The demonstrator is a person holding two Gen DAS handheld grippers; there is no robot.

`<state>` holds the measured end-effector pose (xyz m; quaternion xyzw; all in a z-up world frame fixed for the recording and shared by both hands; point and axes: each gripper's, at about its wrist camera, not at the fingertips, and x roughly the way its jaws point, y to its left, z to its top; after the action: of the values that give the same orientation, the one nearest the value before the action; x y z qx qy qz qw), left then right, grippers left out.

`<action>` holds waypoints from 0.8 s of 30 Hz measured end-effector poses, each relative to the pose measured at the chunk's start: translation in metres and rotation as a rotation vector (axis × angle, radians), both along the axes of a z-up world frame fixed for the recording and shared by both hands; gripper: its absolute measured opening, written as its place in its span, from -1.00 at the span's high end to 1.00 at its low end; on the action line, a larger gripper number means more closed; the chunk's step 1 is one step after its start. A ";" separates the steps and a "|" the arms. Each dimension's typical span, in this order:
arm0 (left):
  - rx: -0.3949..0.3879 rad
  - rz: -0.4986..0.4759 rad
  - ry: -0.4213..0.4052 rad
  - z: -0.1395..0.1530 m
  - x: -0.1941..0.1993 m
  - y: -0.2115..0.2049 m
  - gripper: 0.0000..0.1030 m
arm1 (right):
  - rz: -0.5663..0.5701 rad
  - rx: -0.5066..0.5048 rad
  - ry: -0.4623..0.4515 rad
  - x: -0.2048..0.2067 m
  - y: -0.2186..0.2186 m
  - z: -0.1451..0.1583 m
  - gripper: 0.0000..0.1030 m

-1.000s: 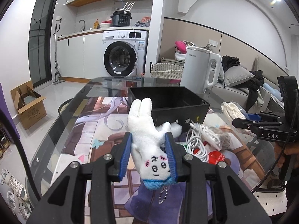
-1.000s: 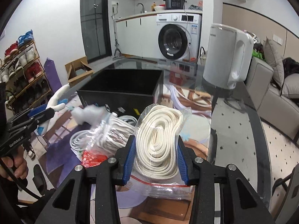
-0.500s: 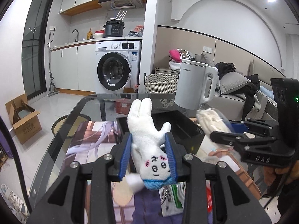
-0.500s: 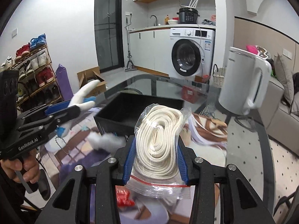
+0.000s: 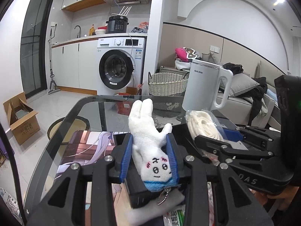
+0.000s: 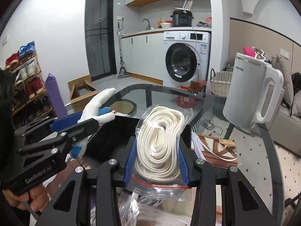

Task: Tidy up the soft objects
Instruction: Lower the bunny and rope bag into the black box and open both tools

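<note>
Left gripper [image 5: 149, 154]: clamped on white plush toy [image 5: 148, 141], above black bin [image 6: 112, 131]. Right gripper [image 6: 157, 158]: clamped on bagged rope coil [image 6: 160, 141], over the bin's right end. White kettle [image 5: 202, 86], far right: "AUX". Packet print beneath, cut off, possibly green.

My left gripper [image 5: 149, 158] and right gripper [image 6: 157, 159] share one build: black angular linkage arms, silver round-head screws at pivots, ribbed blue finger pads [image 6: 130, 160], white lettering on housings.
</note>
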<state>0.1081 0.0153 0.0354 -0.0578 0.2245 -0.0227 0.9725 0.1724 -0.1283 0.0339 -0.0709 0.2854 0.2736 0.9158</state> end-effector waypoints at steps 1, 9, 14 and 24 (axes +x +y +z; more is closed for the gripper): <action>0.002 0.001 0.002 -0.001 0.003 -0.001 0.34 | -0.005 0.000 0.005 0.005 0.001 -0.002 0.21; 0.000 0.017 0.046 -0.016 0.022 -0.005 0.34 | 0.013 -0.034 0.008 0.026 0.014 -0.013 0.21; 0.005 0.028 0.062 -0.019 0.029 -0.002 0.34 | 0.026 -0.046 0.009 0.033 0.018 -0.019 0.21; 0.033 0.029 0.105 -0.030 0.037 -0.002 0.30 | 0.025 -0.071 0.042 0.046 0.017 -0.032 0.09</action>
<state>0.1454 0.0130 0.0052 -0.0461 0.2745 -0.0016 0.9605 0.2184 -0.1113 0.0024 -0.1011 0.3134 0.2761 0.9030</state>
